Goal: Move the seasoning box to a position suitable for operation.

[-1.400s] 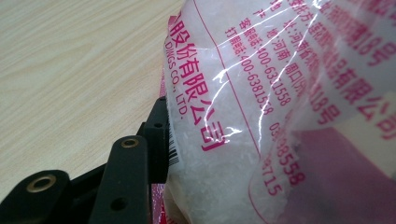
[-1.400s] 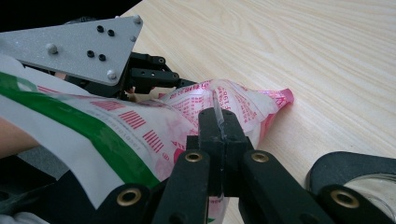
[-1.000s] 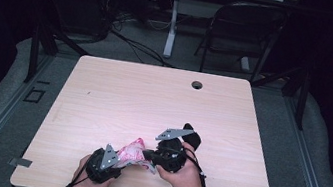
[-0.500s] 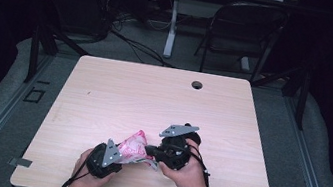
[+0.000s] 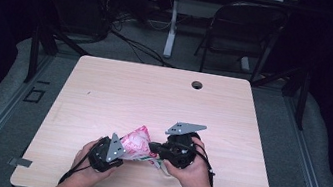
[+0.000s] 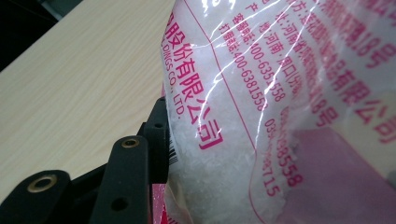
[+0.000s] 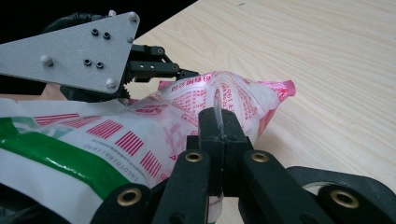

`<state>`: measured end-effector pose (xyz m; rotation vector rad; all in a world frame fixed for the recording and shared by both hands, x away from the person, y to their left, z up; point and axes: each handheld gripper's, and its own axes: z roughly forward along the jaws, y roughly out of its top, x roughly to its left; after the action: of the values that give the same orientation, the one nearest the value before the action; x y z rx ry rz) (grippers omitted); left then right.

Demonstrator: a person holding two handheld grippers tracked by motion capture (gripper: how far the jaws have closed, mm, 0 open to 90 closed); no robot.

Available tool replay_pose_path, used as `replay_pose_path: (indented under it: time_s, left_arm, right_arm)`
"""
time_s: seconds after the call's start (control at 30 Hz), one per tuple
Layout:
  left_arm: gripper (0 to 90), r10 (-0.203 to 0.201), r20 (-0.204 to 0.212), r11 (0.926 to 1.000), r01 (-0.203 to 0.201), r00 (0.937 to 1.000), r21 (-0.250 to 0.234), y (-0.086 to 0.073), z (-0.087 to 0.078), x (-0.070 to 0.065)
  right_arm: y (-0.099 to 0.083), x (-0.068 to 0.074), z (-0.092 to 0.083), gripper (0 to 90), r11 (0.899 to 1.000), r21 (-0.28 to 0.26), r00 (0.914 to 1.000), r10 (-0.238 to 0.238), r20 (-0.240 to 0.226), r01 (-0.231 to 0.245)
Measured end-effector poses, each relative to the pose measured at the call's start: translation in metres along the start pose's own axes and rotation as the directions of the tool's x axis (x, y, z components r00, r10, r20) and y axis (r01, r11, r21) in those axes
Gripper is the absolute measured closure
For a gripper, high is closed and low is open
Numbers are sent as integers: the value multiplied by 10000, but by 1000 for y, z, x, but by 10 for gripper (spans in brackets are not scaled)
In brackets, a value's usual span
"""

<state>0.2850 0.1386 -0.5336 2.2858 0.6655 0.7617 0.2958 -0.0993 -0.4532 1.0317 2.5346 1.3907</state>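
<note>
Glossy plastic, thin and crinkled, forms the bag (image 5: 136,142) that both tools hold above the near edge of the bench (image 5: 154,96). It is a soft pillow-shaped pouch, clear in parts and printed with pink characters, pink barcode stripes and a green band. White coarse grains, like salt or sugar, fill it and show through the film in the left gripper view (image 6: 243,116).

At the left, the left hand-held gripper (image 5: 117,149) grasps one side of the bag: its black jaws stand partly apart with the full pouch between them, and one ribbed pad (image 6: 159,140) presses flat against the film. A grey three-cornered metal plate with small screws sits on top of this tool (image 7: 74,51).

At the right, the right hand-held gripper (image 5: 155,148) is clenched on the bag; its two black jaws meet tightly and pinch a thin fold of the clear film (image 7: 219,121) between them. One sealed corner of the pouch points out over the bench as a flat pink tip (image 7: 285,88).

Pale wood-grain laminate, smooth and matte, covers the bench, which has rounded corners and a small round hole (image 5: 197,84) near its far edge.
</note>
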Motion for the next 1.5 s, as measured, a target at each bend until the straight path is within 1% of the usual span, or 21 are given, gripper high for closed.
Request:
replay_pose_path:
  time_s: [0.03, 0.1, 0.2, 0.4, 0.47, 0.5, 0.6, 0.7, 0.77, 0.83, 0.9, 1.1, 1.17, 1.2, 1.37, 1.5]
  left_arm:
    - [565, 34, -110, 10000, -34, 9999, -50, 2, 0, 0]
    - [566, 264, -81, 9996, -264, 9996, 75, 5, -1, 3]
    - [566, 482, -122, 9988, -481, 9988, 110, 9, -2, 4]
    - [568, 1024, -235, 9944, -1017, 9945, 298, 16, -3, 7]
    - [569, 1135, -264, 9932, -1128, 9932, 290, 19, -3, 8]
    - [569, 1258, -316, 9917, -1248, 9916, 317, 20, -3, 8]
    - [570, 1426, -400, 9894, -1413, 9890, 335, 23, -3, 9]
    - [571, 1674, -537, 9856, -1656, 9844, 353, 26, -3, 10]
    - [571, 1731, -565, 9845, -1710, 9833, 402, 27, -3, 10]
    - [572, 1905, -658, 9814, -1883, 9795, 383, 29, -3, 10]
    - [573, 1957, -728, 9803, -1931, 9780, 424, 30, -3, 10]
    - [575, 2303, -971, 9729, -2269, 9683, 446, 33, -3, 11]
    - [576, 2346, -1015, 9719, -2311, 9668, 458, 34, -2, 10]
    - [576, 2439, -1079, 9695, -2398, 9638, 498, 35, -1, 10]
    - [578, 2605, -1290, 9654, -2561, 9568, 499, 40, 2, 11]
    - [579, 2691, -1348, 9630, -2647, 9536, 497, 44, 4, 12]
  right_arm:
    - [0, 0, -1, 900, 10000, 2, 10000, 3, 4, -3]
    - [1, -1, -3, 900, 10000, -27, 10000, -44, -21, 44]
    - [2, -1, -5, 900, 9999, -109, 10000, 2, -23, -2]
    - [2, -2, -7, 900, 9997, -226, 10000, 57, 31, -56]
    - [2, -3, -8, 900, 9997, -256, 10000, 36, 51, -34]
    - [2, -3, -9, 900, 9997, -242, 10000, 14, 59, -12]
    - [3, -4, -11, 900, 9995, -316, 10000, 25, 74, -23]
    - [3, -5, -12, 900, 9994, -353, 10000, 42, 90, -39]
    - [3, -6, -12, 900, 9993, -359, 9999, 58, 100, -55]
    - [3, -6, -13, 900, 9991, -414, 9999, 99, 121, -94]
    - [3, -7, -14, 900, 9988, -470, 9999, 130, 114, -124]
    - [4, -9, -15, 900, 9983, -566, 9998, 158, 125, -151]
    - [4, -9, -16, 900, 9983, -556, 9997, 166, 153, -158]
    - [4, -10, -16, 900, 9984, -544, 9997, 155, 169, -146]
    - [5, -13, -17, 900, 9981, -591, 9995, 214, 249, -199]
    - [6, -16, -19, 900, 9973, -693, 9992, 269, 301, -248]
